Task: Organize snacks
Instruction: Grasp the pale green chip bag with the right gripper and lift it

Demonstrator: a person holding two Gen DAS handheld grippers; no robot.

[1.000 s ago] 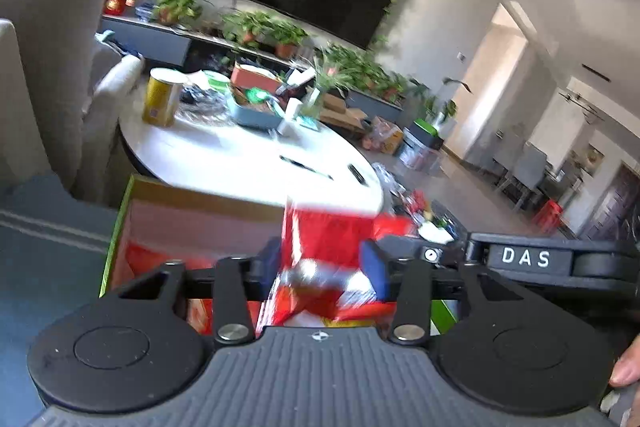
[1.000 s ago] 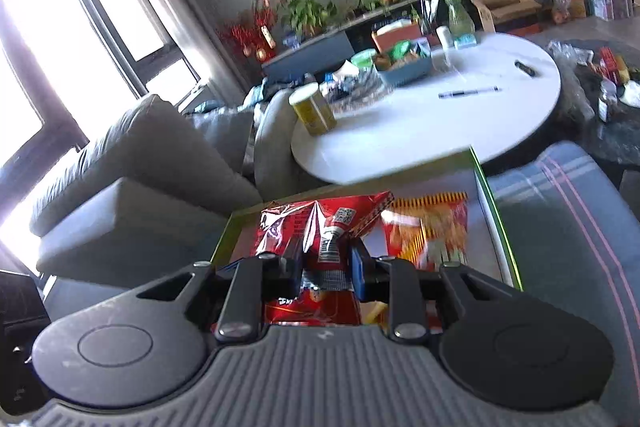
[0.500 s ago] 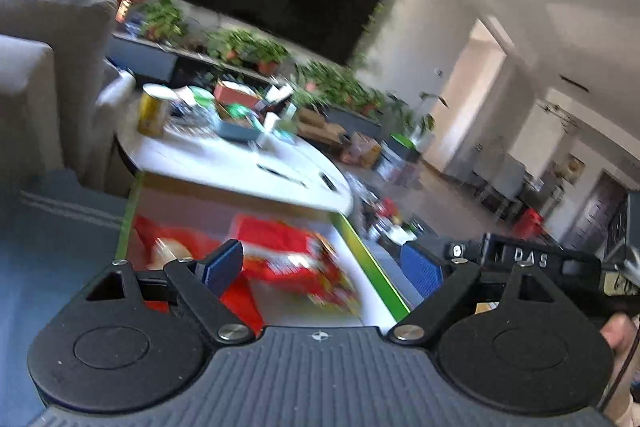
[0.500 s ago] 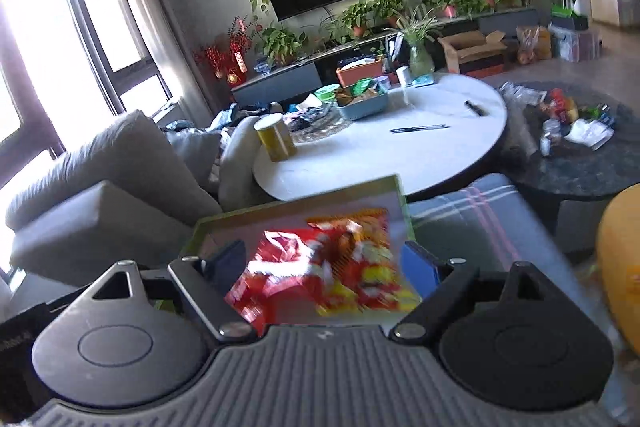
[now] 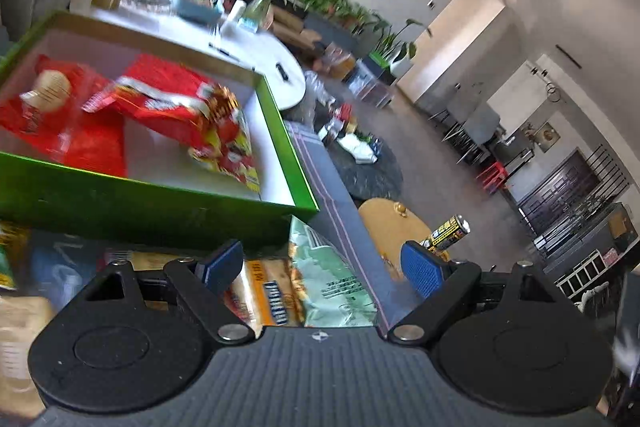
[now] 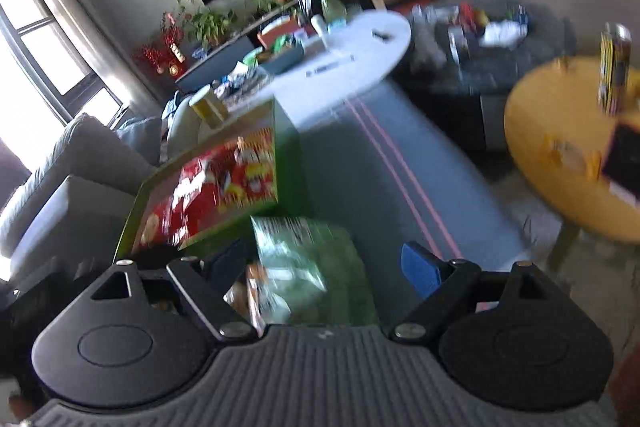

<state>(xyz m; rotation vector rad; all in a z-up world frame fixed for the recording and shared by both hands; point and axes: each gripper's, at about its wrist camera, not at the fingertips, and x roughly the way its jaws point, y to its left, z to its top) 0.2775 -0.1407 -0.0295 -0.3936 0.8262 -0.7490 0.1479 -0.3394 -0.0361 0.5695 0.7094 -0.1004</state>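
Gaping wide and empty, left gripper point(image 5: 322, 267) and right gripper point(image 6: 324, 267) over green snack bag point(image 5: 332, 275); red packets point(image 5: 172, 99) inside green box point(image 5: 152, 203).

Right wrist view: motion blur throughout. The red snack bags point(image 6: 208, 195) in the green box point(image 6: 286, 147) show no legible print, and the green packet point(image 6: 304, 259) beside the box is smeared — its lower part is hidden behind the right gripper point(image 6: 324, 267) body. The can point(image 6: 614, 67) on the yellow desk point(image 6: 560, 131) is blurred; that desk is cut off by the right edge.

Left wrist view: the box's left end runs out of frame. The pale green packet point(image 5: 328, 275) and tan packet point(image 5: 260, 291) are partly hidden by the left gripper point(image 5: 324, 263) body — lettering unreadable. Items at lower left point(image 5: 24, 307) are too blurred to identify. Small clutter on the dark round desk point(image 5: 372, 171) cannot be told apart.
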